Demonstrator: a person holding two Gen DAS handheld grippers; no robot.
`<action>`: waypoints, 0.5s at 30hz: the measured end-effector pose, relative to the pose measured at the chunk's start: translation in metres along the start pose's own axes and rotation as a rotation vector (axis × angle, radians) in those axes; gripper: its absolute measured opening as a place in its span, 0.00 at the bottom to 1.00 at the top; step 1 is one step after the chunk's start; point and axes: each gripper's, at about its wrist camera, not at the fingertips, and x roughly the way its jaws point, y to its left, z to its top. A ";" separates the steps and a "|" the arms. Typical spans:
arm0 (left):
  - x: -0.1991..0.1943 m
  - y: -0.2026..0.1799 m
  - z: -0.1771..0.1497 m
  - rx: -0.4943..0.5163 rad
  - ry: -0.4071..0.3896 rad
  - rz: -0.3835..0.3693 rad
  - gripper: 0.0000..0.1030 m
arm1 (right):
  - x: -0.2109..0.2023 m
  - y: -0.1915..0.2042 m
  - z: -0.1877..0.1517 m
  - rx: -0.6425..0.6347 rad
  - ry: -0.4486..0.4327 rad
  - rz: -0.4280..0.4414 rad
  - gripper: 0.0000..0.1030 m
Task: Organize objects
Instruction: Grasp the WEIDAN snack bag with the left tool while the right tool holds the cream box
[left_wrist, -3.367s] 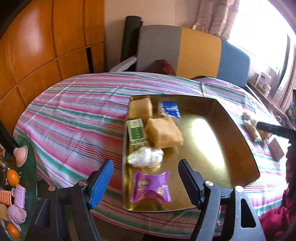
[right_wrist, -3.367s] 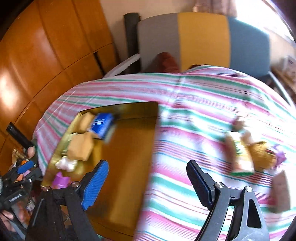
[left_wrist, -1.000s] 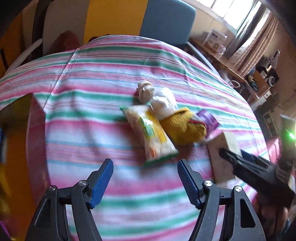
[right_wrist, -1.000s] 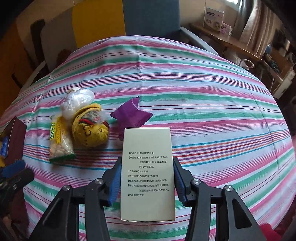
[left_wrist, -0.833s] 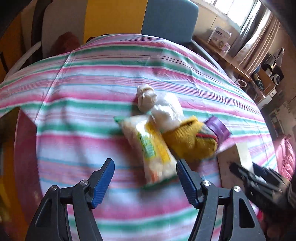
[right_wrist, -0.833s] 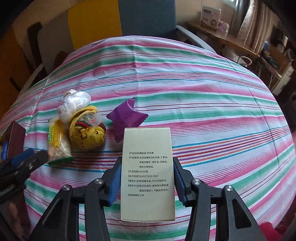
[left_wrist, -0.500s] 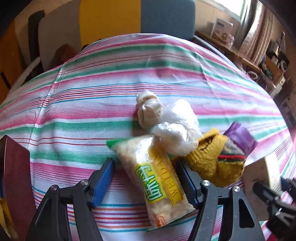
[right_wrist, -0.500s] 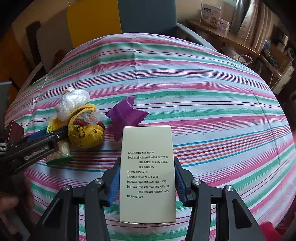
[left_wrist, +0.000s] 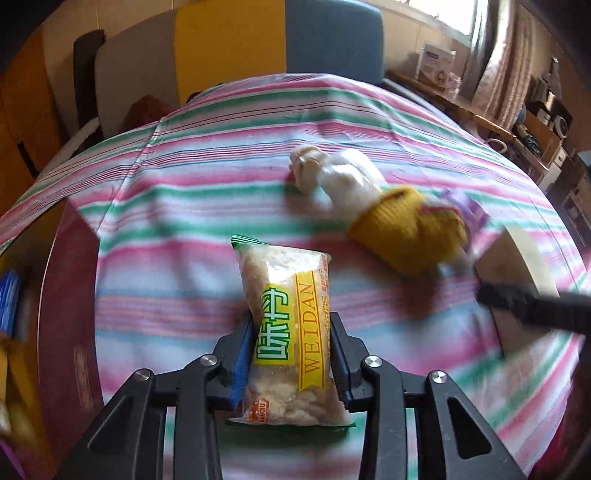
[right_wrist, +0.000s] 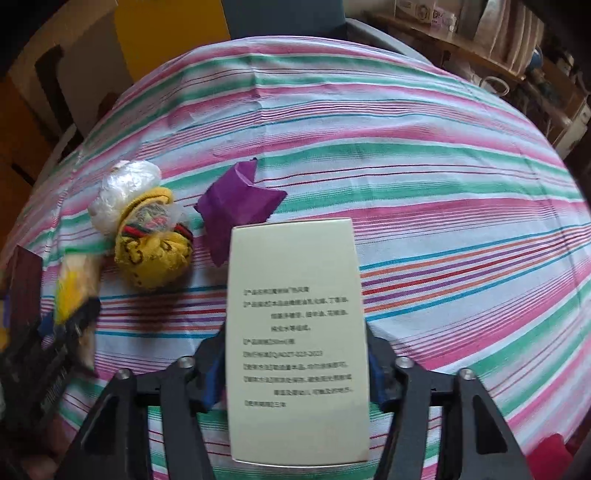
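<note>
Pinching the snack packet (left_wrist: 291, 332) between its blue pads, my left gripper (left_wrist: 291, 363) holds it over the striped table (left_wrist: 207, 206). Rightward lie the white plastic bundle (right_wrist: 123, 192), yellow sock ball (right_wrist: 153, 254) and purple wrapper (right_wrist: 238, 205). My right gripper (right_wrist: 295, 363) clamps the cream box (right_wrist: 297, 332) just beside that wrapper.

We read this as home, dining or living room. Round table under striped cloth (right_wrist: 424, 155). Chair (left_wrist: 280, 48) behind it, padded back in grey, yellow, blue panels. Wood cabinet doors (left_wrist: 22, 122) at left. Curtain (left_wrist: 506, 55) by bright window. Cluttered shelf (right_wrist: 461, 40) with boxes and household bits at right.
</note>
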 end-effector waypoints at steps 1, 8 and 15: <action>-0.005 -0.002 -0.008 0.014 -0.019 0.000 0.36 | 0.000 0.000 0.000 0.006 -0.002 0.016 0.74; -0.019 -0.001 -0.033 0.039 -0.076 -0.045 0.36 | 0.001 0.001 -0.003 0.020 0.003 0.038 0.83; -0.019 -0.003 -0.037 0.047 -0.104 -0.047 0.37 | -0.009 -0.010 -0.001 0.088 -0.048 0.010 0.83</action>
